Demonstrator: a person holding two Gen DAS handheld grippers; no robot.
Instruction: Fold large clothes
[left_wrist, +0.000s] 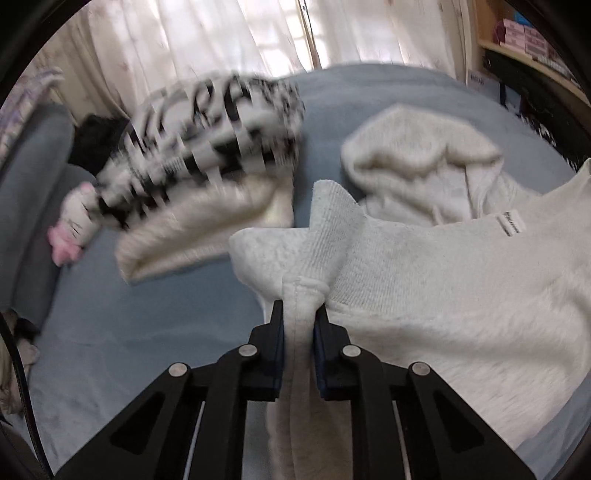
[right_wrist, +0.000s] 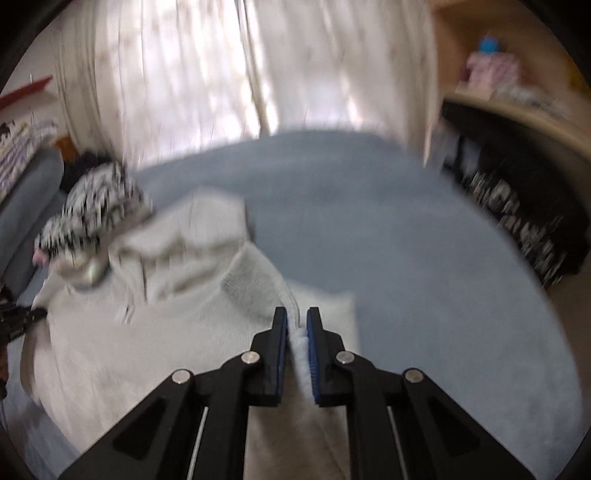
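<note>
Between the two black fingers of the left claw (left_wrist: 298, 312) a bunched fold of the pale grey hoodie (left_wrist: 424, 280) is pinched tight, the blue pads pressing it from both sides. A ribbed cuff (left_wrist: 330, 221) stands up just past the fingertips, and the body of the garment spreads away to the right across the blue bed (left_wrist: 129, 332). Its hood (left_wrist: 417, 155) lies further out, opening toward the camera, with a small label (left_wrist: 511, 224) on the chest below it.

Over on the other side, the right claw (right_wrist: 297, 317) is likewise clamped on an edge of the hoodie (right_wrist: 147, 332), a thin strip of fabric showing between its blue pads. From there the cloth runs left and away over the bed (right_wrist: 424, 295); this view is blurred, so finer folds cannot be made out.

Beyond the hoodie, a black-and-white patterned garment (left_wrist: 214, 147) rests on a cream one (left_wrist: 199, 229), both smeared by motion. A pink-and-white soft toy (left_wrist: 74, 225) sits just beside them at the bed's left edge. White curtains (left_wrist: 207, 40) hang behind, and wooden shelving (left_wrist: 532, 48) stands at the far right.
</note>
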